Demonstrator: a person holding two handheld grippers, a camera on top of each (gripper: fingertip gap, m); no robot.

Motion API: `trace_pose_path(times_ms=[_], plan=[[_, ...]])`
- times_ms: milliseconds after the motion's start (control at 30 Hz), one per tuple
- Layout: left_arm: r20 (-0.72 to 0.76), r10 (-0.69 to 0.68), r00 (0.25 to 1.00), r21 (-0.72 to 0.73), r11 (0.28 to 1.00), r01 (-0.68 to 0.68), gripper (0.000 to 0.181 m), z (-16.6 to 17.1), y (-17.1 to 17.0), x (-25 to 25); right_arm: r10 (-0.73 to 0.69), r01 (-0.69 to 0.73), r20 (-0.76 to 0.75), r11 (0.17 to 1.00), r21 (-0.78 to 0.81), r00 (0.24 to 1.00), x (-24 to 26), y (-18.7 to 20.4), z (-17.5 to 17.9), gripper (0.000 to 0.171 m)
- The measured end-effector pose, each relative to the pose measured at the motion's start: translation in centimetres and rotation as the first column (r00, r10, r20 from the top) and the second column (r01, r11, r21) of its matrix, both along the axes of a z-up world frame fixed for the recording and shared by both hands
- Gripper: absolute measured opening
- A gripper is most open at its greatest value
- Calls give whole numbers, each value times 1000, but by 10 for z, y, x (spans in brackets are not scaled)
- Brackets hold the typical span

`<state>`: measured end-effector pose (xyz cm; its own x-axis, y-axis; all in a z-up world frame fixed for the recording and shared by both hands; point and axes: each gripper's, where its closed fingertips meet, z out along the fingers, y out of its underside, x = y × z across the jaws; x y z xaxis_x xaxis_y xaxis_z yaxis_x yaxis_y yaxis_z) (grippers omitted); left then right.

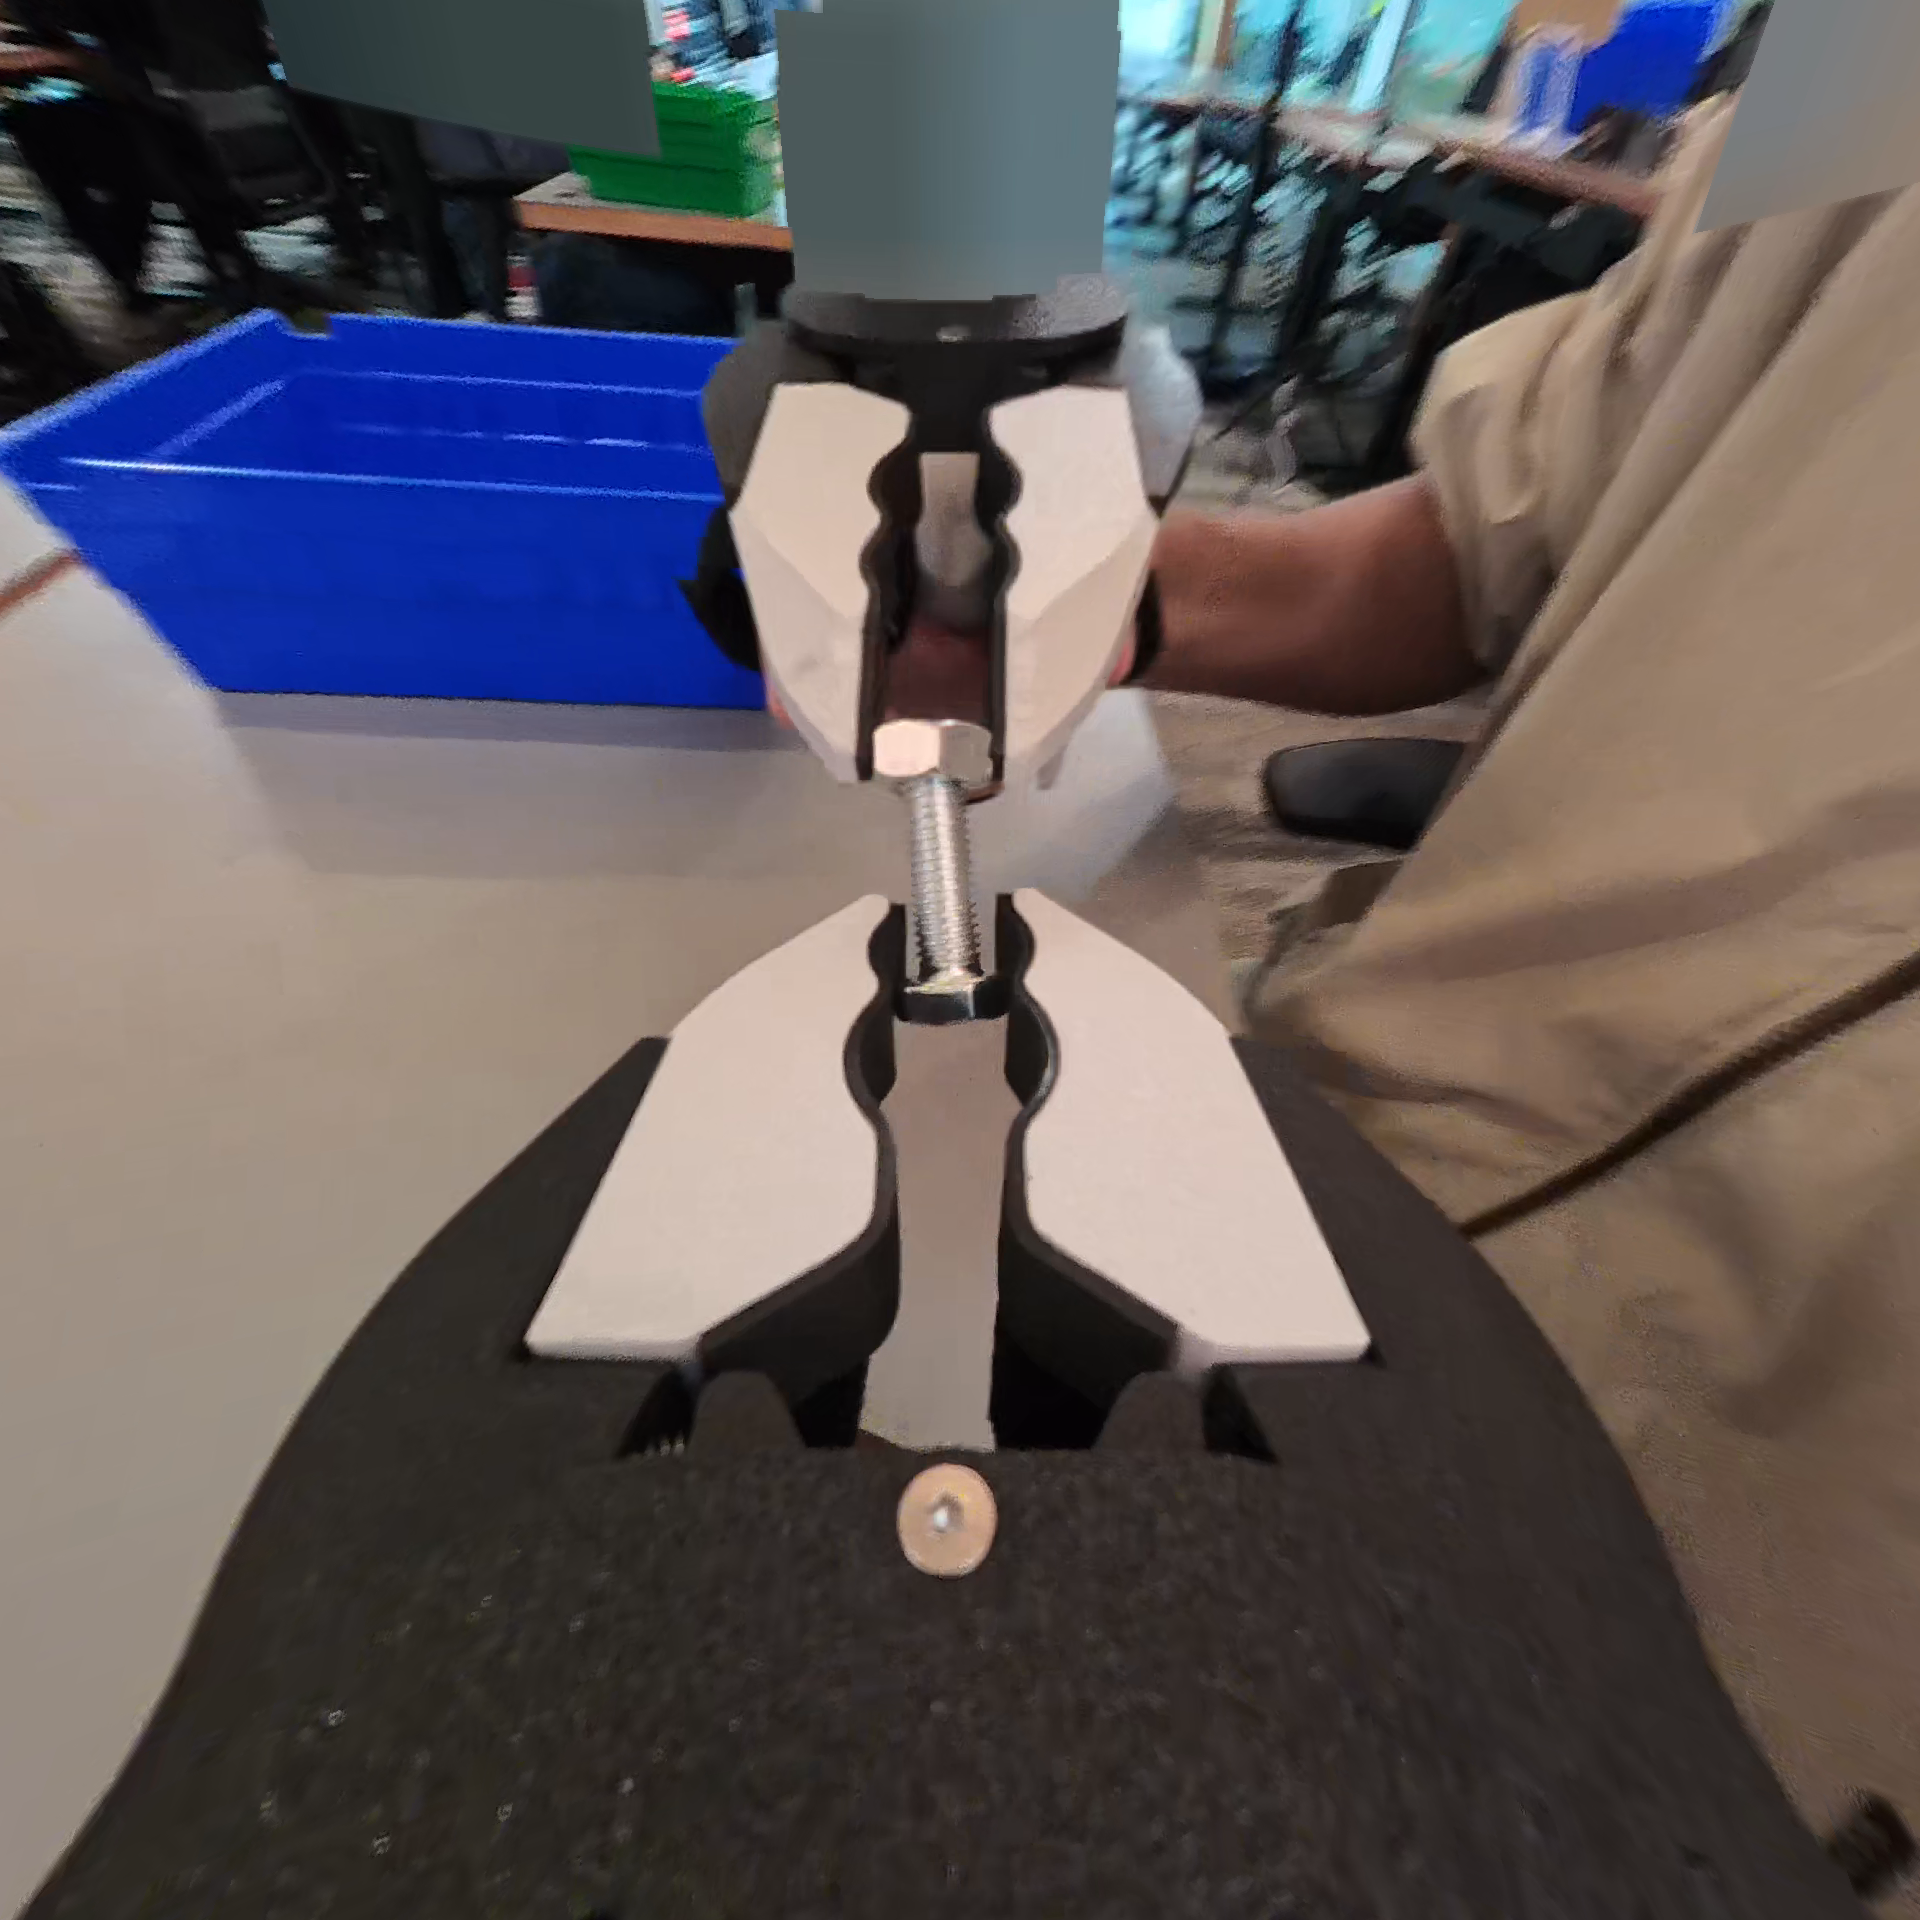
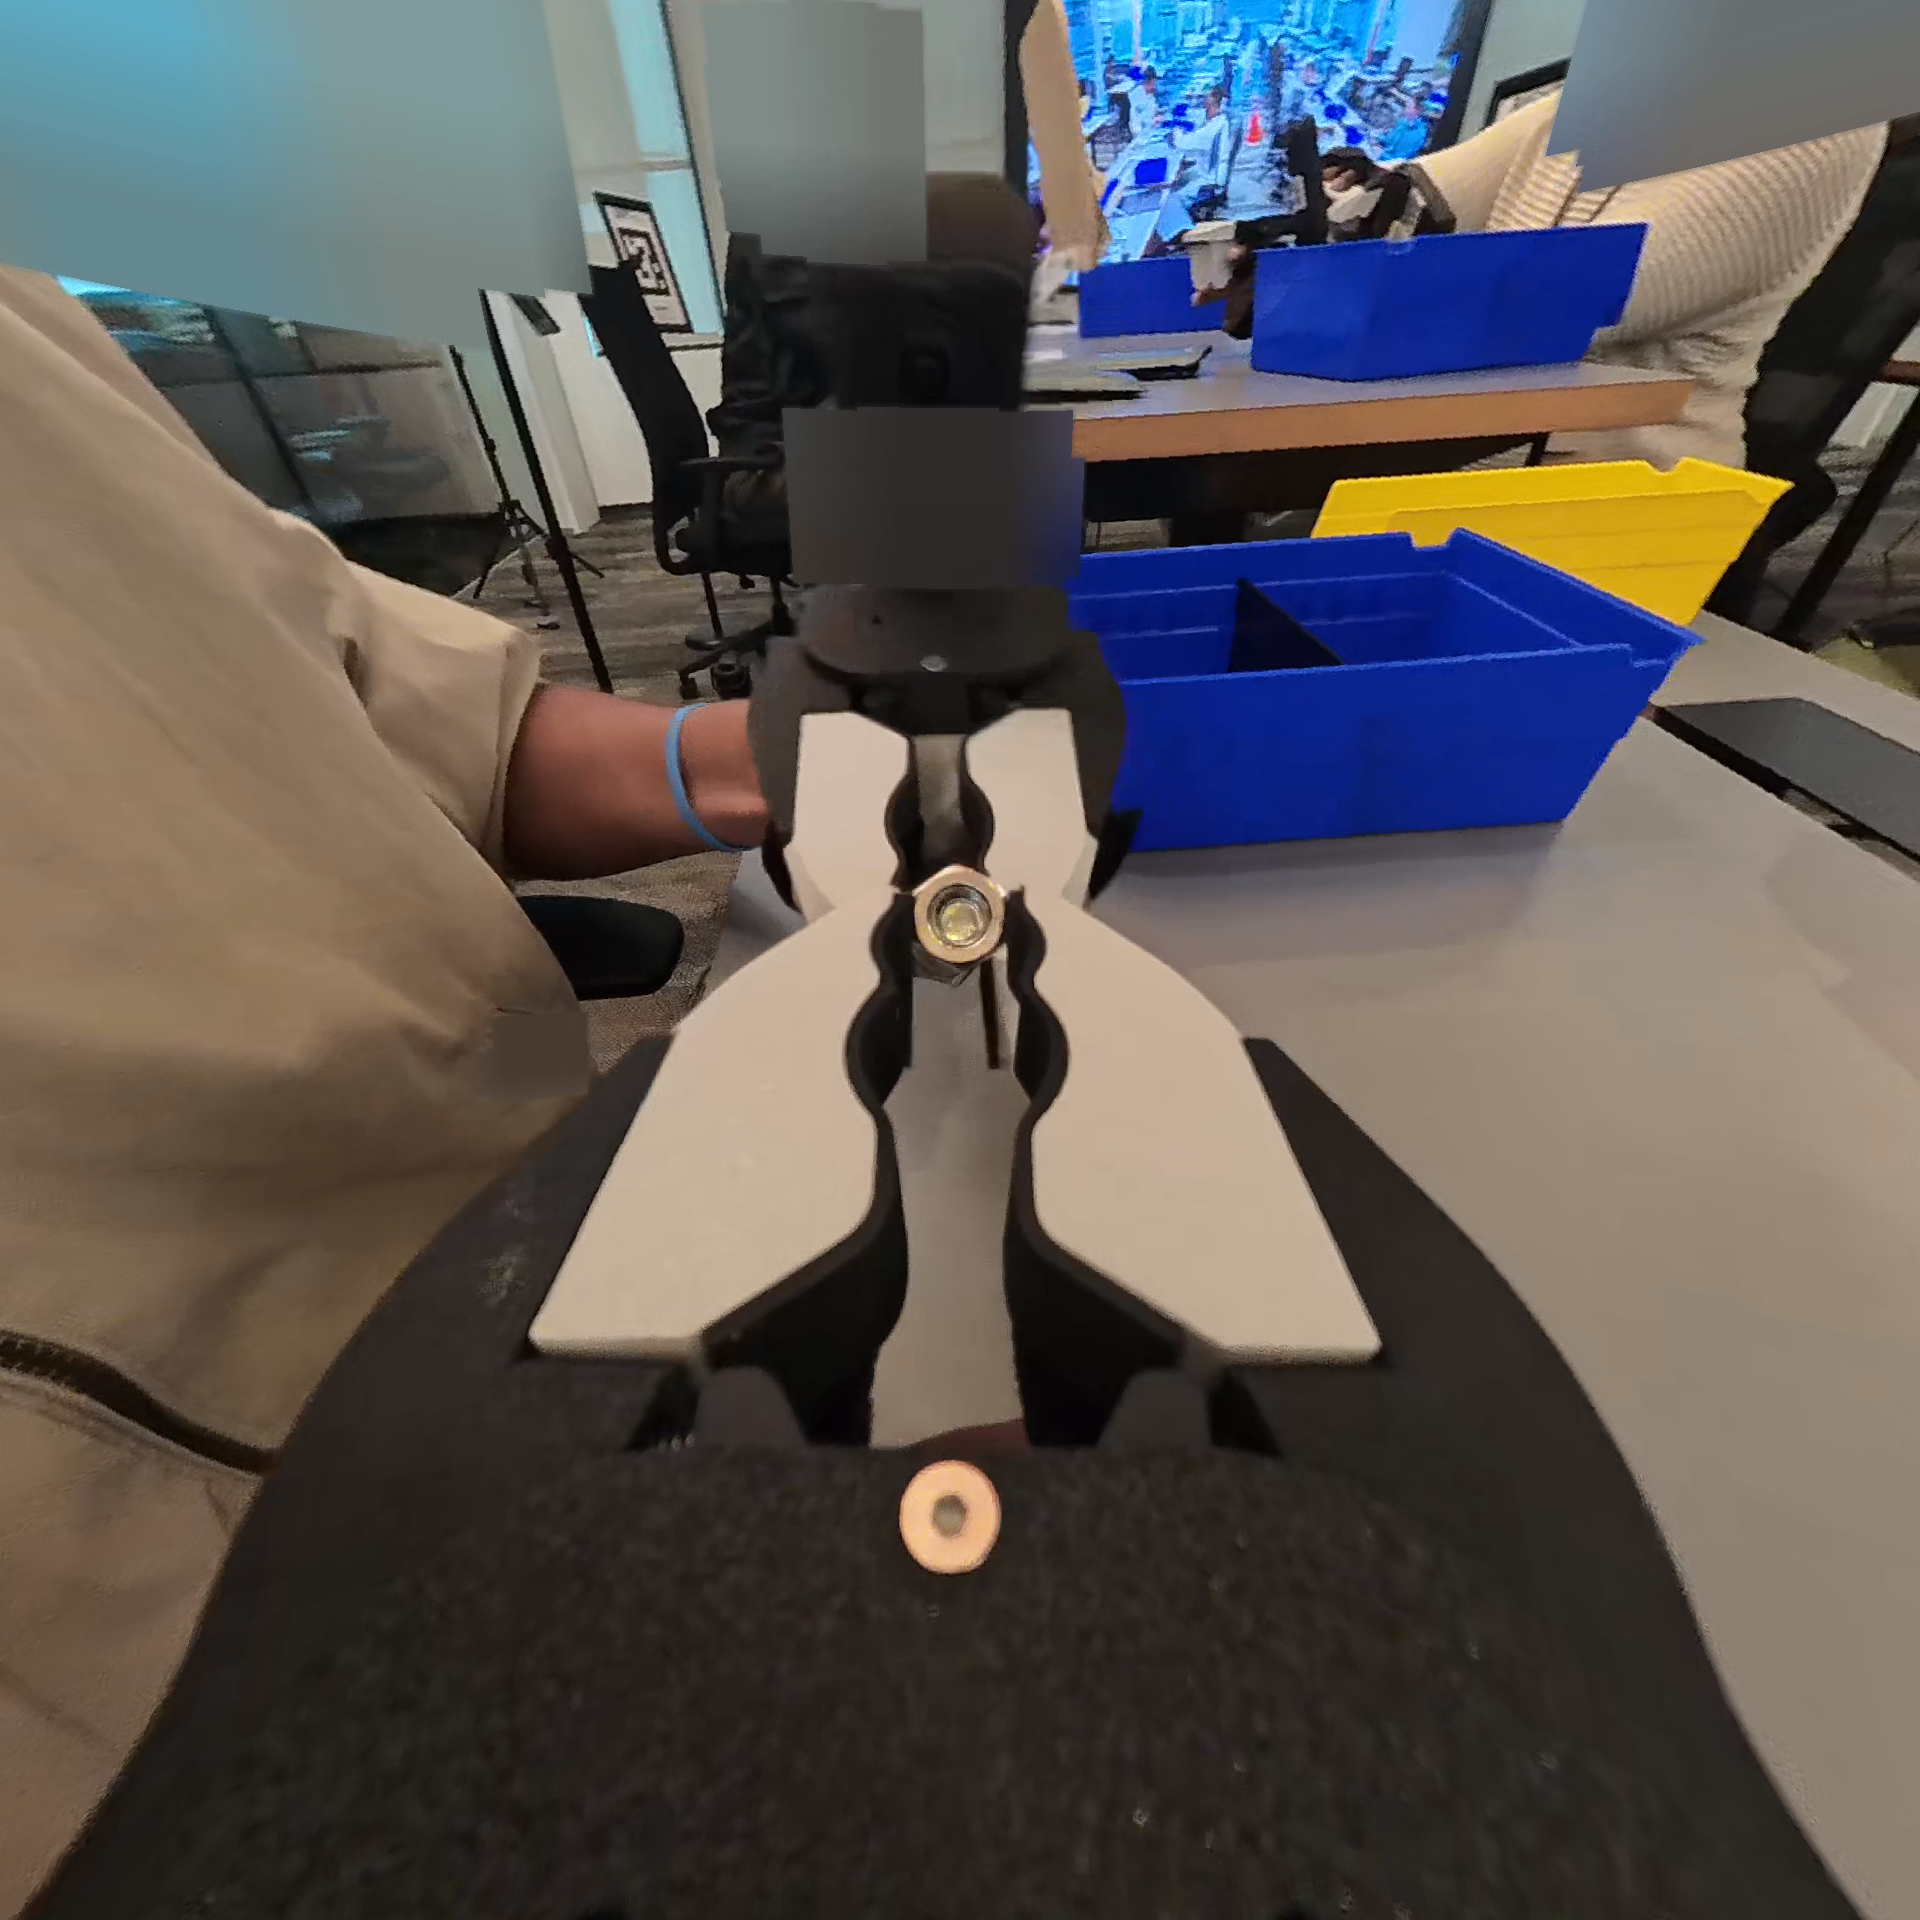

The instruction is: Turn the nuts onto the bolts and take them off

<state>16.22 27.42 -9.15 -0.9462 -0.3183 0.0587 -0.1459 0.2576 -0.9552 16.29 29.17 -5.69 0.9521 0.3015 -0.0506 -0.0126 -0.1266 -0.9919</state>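
Nearest the lens in the left wrist view, the left gripper (image 1: pixel 948 997) is seen with its grey fingers (image 1: pixel 748 1143) closed upon the hexagonal head of a bolt (image 1: pixel 940 883), whose threaded shank is pointed away toward the opposing tool. At the far end of that shank a nut (image 1: pixel 930 750) is pinched between the tips of the right gripper (image 1: pixel 930 753), which is faced toward the camera. In the right wrist view the same nut (image 2: pixel 956 920) is seen end-on, clamped between the right gripper (image 2: pixel 956 925) tips, with the bolt's end visible in its bore and the left gripper (image 2: pixel 940 831) just behind it. The assembly is held above a grey table (image 1: pixel 312 987). A blue bin (image 1: pixel 416 540) is stood on the table behind, and a yellow bin (image 2: pixel 1558 520) is seen beyond the blue bin (image 2: pixel 1403 707).
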Motion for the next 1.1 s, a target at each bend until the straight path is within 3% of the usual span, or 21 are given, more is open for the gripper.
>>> trace_pose_path(times_ms=[167, 267, 400, 600, 700, 867, 1100], plan=[[245, 233, 941, 176, 944, -280, 16, -5, 5, 23, -64, 63, -92, 998, -11, 994, 13, -3, -4, 18], [439, 339, 832, 268, 835, -481, 16, -8, 12, 36, -112, 108, -116, 993, -38, 987, 19, -2, -7, 18], [606, 418, 676, 278, 685, -673, 16, -8, 22, 45, -181, 168, -203, 983, -80, 962, 23, 0, -10, 17], [749, 459, 478, 235, 490, -839, 16, -6, 31, 47, -279, 244, -378, 960, -139, 883, 25, 2, -13, 17], [717, 486, 500, 234, 508, -829, 16, -9, 30, 46, -309, 266, -422, 951, -159, 852, 25, 2, -15, 17], [641, 530, 555, 226, 560, -797, 16, -12, 29, 47, -358, 304, -364, 932, -199, 860, 26, 4, -16, 18], [588, 566, 578, 229, 569, -790, 16, -15, 34, 50, -362, 290, -366, 927, -236, 858, 26, 10, -19, 24]])
